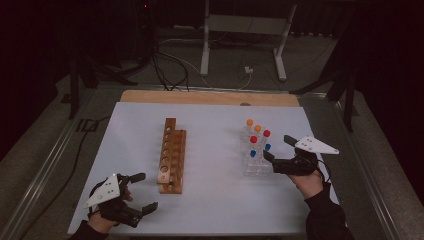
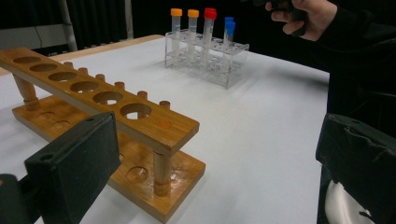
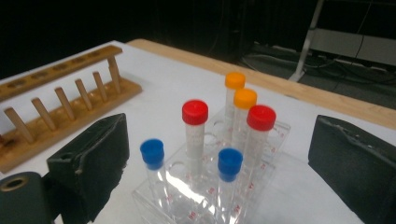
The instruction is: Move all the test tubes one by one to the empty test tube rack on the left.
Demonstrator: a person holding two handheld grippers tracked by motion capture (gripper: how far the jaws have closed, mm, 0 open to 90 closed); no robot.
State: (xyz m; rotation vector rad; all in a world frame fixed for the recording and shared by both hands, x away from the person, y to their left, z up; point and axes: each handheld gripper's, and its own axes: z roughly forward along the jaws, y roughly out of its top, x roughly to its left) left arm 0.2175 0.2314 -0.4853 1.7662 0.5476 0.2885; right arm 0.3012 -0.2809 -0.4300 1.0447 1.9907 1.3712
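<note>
A clear plastic rack (image 1: 256, 167) on the white table holds capped tubes: two orange (image 3: 235, 80), two red (image 3: 194, 112) and two blue (image 3: 152, 153). My right gripper (image 1: 277, 147) is just right of this rack, open. In the right gripper view its jaws stand wide on either side of the tubes and touch none of them. A wooden rack (image 1: 171, 155) with a row of bare holes stands mid-table. My left gripper (image 1: 148, 190) rests near the front left, open, with nothing between its jaws. It points at the wooden rack (image 2: 116, 107).
The white table top (image 1: 210, 200) has a wooden strip (image 1: 200, 96) along its far edge. Beyond it, on the dark floor, stand a metal frame (image 1: 240, 30) and loose cables (image 1: 165, 70). Metal rails run along both sides of the table.
</note>
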